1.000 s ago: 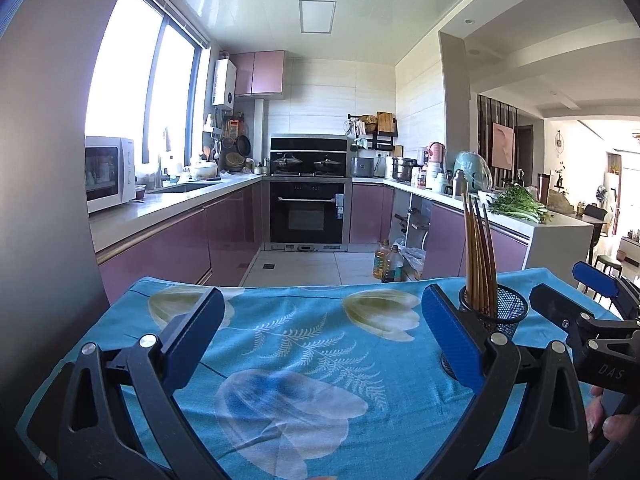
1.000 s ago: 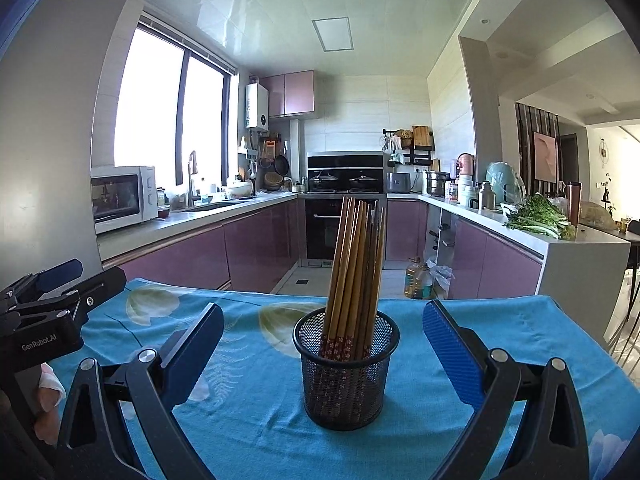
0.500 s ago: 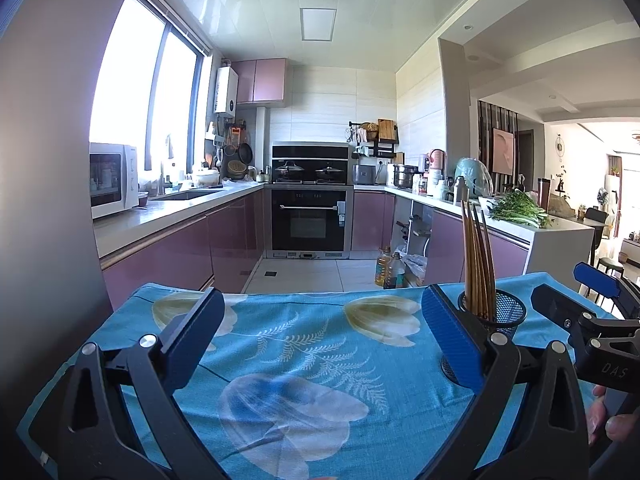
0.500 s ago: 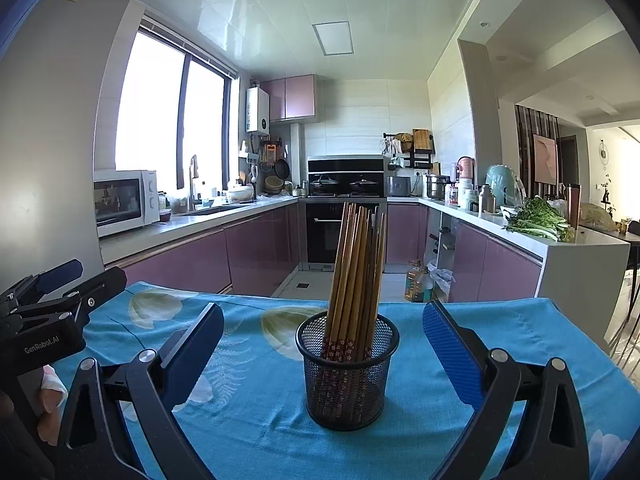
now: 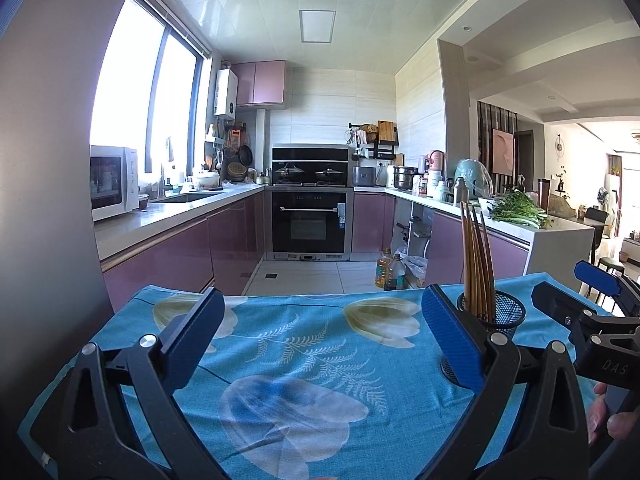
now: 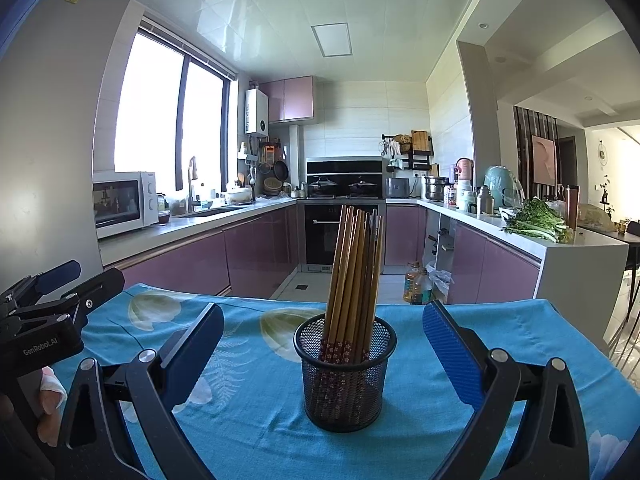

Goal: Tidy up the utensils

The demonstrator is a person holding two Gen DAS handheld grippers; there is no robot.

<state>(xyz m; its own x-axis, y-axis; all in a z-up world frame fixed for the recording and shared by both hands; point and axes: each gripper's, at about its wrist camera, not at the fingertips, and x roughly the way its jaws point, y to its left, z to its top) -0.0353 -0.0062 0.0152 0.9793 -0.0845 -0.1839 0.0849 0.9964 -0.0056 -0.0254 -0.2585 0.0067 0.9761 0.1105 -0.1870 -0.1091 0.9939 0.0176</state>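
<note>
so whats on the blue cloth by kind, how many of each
mesh holder: 1
bundle of chopsticks standing in it: 1 (single sticks overlap, so I cannot count them)
loose utensils on the tablecloth: 0
Total: 2 things, both centred between the open right gripper fingers.

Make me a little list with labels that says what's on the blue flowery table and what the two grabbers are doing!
table cover: blue flowered cloth
holder: black mesh cup, upright on the cloth
inside holder: bundle of brown chopsticks, standing, leaning slightly
right hand-held gripper: open, the cup in front of it between its fingers, not touching
left hand-held gripper: open, empty, over bare cloth, cup off to its right
</note>
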